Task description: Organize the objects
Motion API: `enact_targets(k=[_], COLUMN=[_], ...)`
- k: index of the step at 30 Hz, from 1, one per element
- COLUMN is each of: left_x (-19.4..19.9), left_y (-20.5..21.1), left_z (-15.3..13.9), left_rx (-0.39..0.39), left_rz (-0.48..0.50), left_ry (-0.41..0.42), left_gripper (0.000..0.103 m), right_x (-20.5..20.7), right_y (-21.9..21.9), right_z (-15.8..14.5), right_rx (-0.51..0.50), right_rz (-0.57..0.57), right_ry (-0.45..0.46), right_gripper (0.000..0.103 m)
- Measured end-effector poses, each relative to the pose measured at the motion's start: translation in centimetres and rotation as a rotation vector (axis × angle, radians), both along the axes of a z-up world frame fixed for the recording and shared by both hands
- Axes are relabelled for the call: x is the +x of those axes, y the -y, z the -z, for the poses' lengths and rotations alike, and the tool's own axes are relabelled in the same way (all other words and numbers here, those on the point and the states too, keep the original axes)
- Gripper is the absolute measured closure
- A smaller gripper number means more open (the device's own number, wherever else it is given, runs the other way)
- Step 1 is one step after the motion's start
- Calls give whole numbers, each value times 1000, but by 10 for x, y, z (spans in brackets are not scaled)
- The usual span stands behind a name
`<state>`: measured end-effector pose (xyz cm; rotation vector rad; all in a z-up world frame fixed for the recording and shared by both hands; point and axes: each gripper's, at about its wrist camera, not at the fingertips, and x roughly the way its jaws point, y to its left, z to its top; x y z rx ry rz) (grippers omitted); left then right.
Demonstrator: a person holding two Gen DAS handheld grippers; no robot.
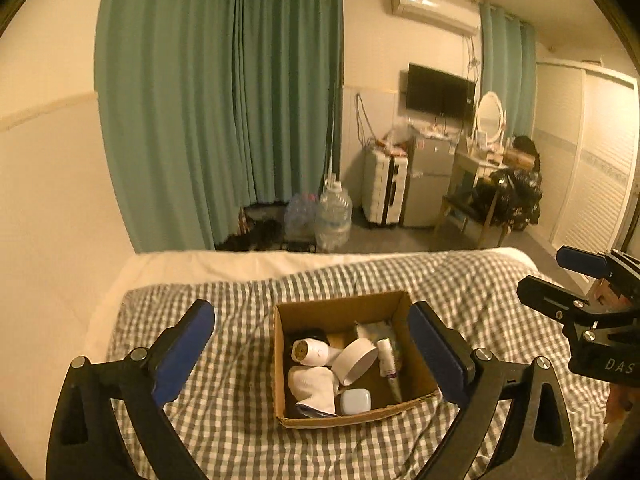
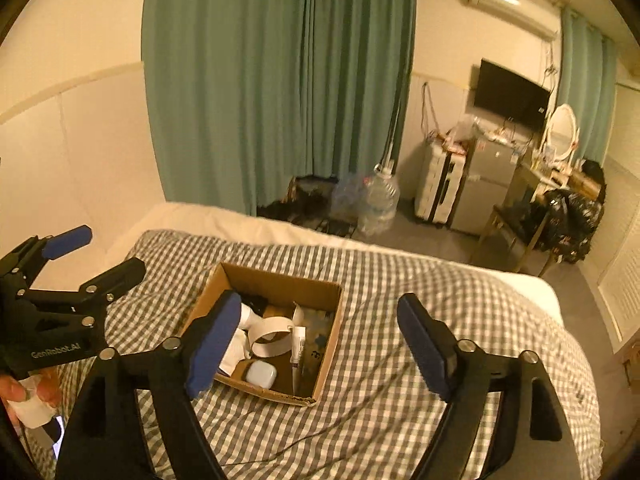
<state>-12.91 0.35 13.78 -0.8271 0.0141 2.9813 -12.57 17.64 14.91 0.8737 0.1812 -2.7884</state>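
An open cardboard box (image 1: 338, 303) sits on a checkered bed (image 1: 240, 420). In it lie a white hair dryer (image 1: 316, 354), a white round lid-like ring (image 1: 355, 361), a white sock (image 1: 314, 390), a small pale case (image 1: 355, 401) and a thin tube (image 1: 387, 358). The box also shows in the right wrist view (image 2: 276, 276). My left gripper (image 1: 312, 352) is open and empty, held above the box. My right gripper (image 2: 316, 344) is open and empty, above the box's right side. The right gripper shows at the right edge of the left wrist view (image 1: 560, 276); the left gripper shows in the right wrist view (image 2: 96, 252).
Beyond the bed's foot are green curtains (image 1: 224, 100), water jugs (image 1: 333, 212), a white suitcase (image 1: 384, 188), a small fridge (image 1: 428, 180), a wall TV (image 1: 440, 90), and a dresser with a mirror (image 1: 490, 114). A wall runs along the bed's left side.
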Motion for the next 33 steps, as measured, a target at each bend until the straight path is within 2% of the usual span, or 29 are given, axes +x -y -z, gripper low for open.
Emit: enact_targets(k=[7,13,17,22,25,28,33], left_x=[55,92,115,118,126,138,135], left_y=[-2,-6,-6,-5,-6,-4,1], left_z=[-33,-31,-9,32,56,78,107], left_rx=[-15,-36,-12,42,7,-22,-27], left_rz=[-25,-39,-61,-51,-83,-160,-169], left_ry=[-105,-173,-204,-141,-150,-205,-152], left_gripper=[0,0,0,0,0,0,0], right_x=[44,82,107,117,121,121,118], right_y=[-5,-20,-34,-39,-36,-36,-36], right_z=[-30,-29,-4,39,65,84,108], right_rx=[-5,-24,-91,-111,-87,-87,-103], right_rz=[18,35,59,75,73,64,49], right_ry=[-107,-193,-198,-202,-225,-256,-256], right_gripper=[8,2,1,1,1,1,1])
